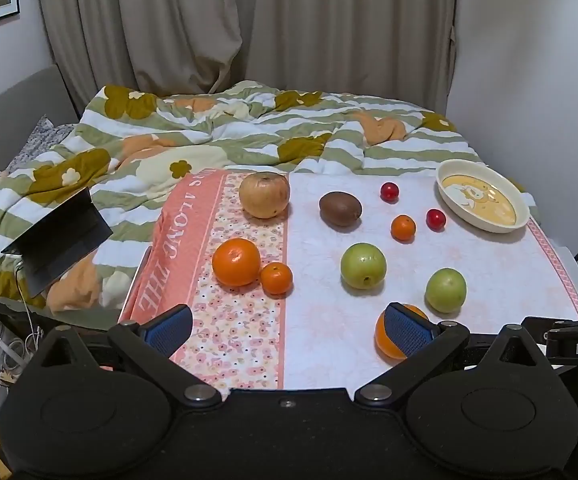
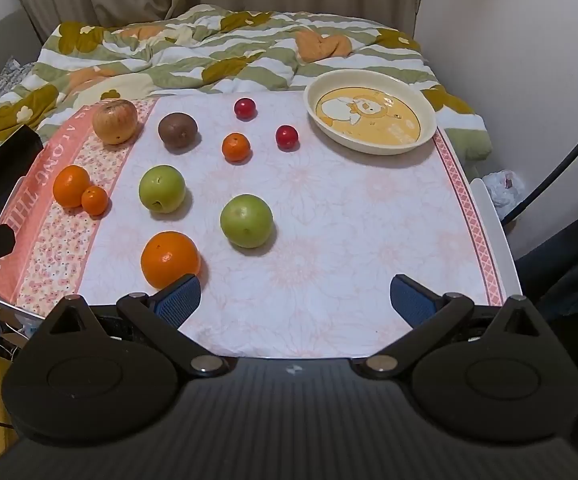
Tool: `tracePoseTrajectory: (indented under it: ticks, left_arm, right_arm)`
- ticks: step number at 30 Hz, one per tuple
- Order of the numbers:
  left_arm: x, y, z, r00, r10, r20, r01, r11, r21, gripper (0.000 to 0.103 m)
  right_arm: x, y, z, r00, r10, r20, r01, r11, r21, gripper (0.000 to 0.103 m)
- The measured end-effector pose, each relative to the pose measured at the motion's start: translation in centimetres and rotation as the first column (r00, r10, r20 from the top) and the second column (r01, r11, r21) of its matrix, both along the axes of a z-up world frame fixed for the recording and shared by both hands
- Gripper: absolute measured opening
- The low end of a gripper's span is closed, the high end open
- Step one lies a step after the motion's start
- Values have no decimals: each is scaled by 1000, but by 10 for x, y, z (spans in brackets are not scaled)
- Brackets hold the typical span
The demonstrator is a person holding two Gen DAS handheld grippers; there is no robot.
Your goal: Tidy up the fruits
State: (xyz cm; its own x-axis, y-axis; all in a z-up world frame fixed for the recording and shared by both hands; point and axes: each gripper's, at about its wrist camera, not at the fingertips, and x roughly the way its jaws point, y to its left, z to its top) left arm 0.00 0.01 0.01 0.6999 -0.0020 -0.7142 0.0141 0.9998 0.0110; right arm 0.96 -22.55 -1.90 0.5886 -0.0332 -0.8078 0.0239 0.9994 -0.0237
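Ten pieces of fruit lie loose on the surface point(image 2: 329, 208), which is covered by a pale flowered cloth with a pink patterned band down its left side. The cream dish point(image 2: 370, 117) with a yellow cartoon print sits empty at the far right corner, most likely the place meant to collect the fruit, so nothing looks sorted yet.

The left gripper point(image 1: 289, 330) hangs low over the near edge with its jaws spread wide and holding nothing. The right gripper point(image 2: 295, 300) does the same further right, jaws also wide and empty. Both seem poised for a first pick.

Nearest is a big orange point(image 2: 170, 259), just beside the right gripper's left finger in the right wrist view and partly hidden behind the left gripper's right finger in the left wrist view. Beyond it sit two green apples, one near point(image 2: 246, 221) and one further left point(image 2: 162, 188). On the pink band a second orange point(image 2: 71, 185) touches a small tangerine point(image 2: 94, 200), perhaps already paired by kind. At the back stand a yellowish apple point(image 2: 114, 121) and a brown kiwi point(image 2: 177, 129). Closer to the dish, two small red fruits point(image 2: 245, 108) point(image 2: 287, 136) and another tangerine point(image 2: 235, 147) form a loose cluster.

The round fruit could roll if nudged, so a centred grip matters.
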Motion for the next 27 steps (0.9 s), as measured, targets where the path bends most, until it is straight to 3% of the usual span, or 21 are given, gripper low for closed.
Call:
tracePoseTrajectory:
  ticks: [27]
  left_arm:
    - [-2, 5, -2, 1000, 5, 1, -5, 1000, 1, 103]
  right_arm:
    - [-6, 3, 1, 1000, -5, -7, 5, 1000, 1, 103]
